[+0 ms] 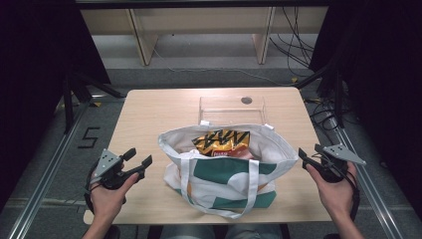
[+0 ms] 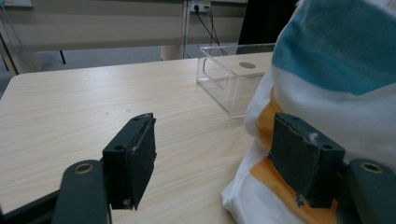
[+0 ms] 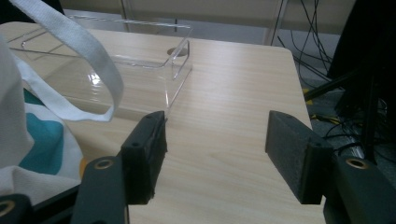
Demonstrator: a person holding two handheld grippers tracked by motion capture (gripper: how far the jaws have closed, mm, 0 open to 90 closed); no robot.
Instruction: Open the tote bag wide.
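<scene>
A white tote bag [image 1: 226, 174] with green and orange patches stands open in the middle of the wooden table [image 1: 149, 114]. A yellow and black snack packet [image 1: 221, 141] lies inside it. My left gripper [image 1: 138, 158] hovers open at the table's left edge, a short way left of the bag. In the left gripper view its jaws [image 2: 215, 149] are spread, with the bag [image 2: 336, 84] beside the right pad and nothing between them. My right gripper [image 1: 309, 153] is open just right of the bag, and in the right gripper view [image 3: 215, 149] bare table lies between its pads.
A clear plastic box [image 1: 232, 110] sits empty behind the bag, toward the table's far edge. A white bag handle [image 3: 88, 60] loops across the right gripper view. Cables [image 1: 298, 45] and table legs stand on the floor beyond.
</scene>
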